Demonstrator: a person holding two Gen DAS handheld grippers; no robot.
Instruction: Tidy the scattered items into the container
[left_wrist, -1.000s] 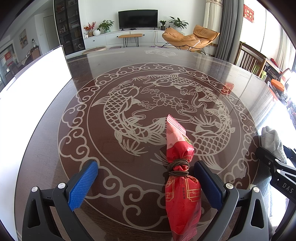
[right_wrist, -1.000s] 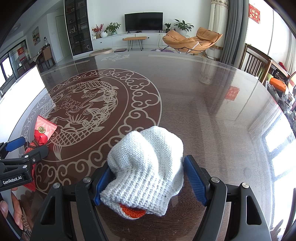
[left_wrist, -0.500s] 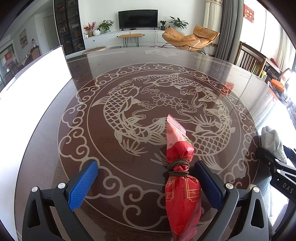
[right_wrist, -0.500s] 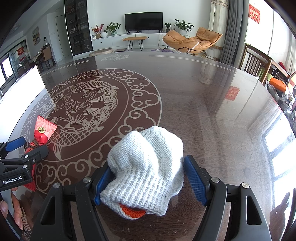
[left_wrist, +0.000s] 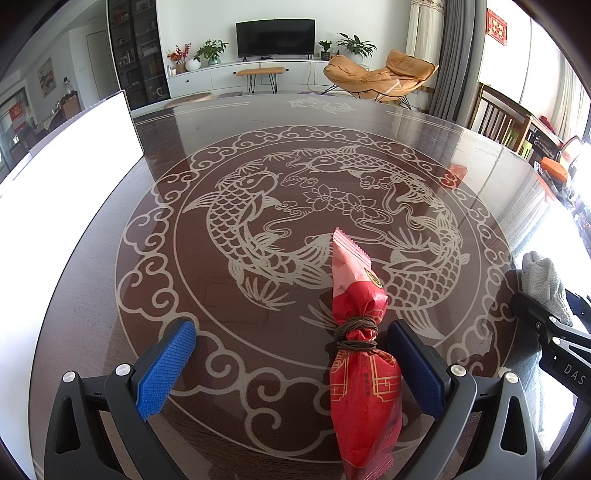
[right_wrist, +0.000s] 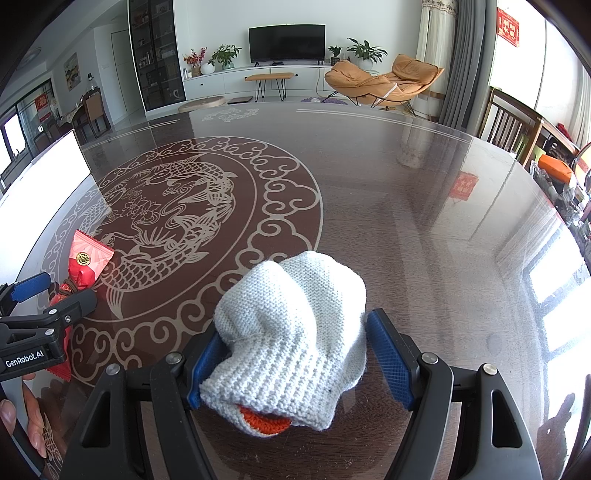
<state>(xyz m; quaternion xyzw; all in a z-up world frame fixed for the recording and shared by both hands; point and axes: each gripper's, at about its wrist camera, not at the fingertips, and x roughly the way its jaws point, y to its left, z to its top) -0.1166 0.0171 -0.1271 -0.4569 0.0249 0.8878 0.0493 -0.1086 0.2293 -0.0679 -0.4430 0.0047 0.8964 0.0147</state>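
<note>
Nothing is seen to have moved since the earlier frames: both grippers and both items lie as they did. The left gripper (left_wrist: 291, 365) is held with its jaws wide apart around the red foil snack packet tied with brown cord (left_wrist: 360, 350), which lies on the dark glass-topped table with fish pattern (left_wrist: 258, 206) beside the right-hand pad, no squeeze being visible. The right gripper (right_wrist: 295, 362) is spread around the white knitted glove with orange cuff (right_wrist: 291, 339); its left pad is touched, its right pad stands just clear. The white container (left_wrist: 70, 158) is placed at the left. On closing, the slick packet could be pushed sideways off-centre, and the limp glove could be pinched by a fold and dropped.
</note>
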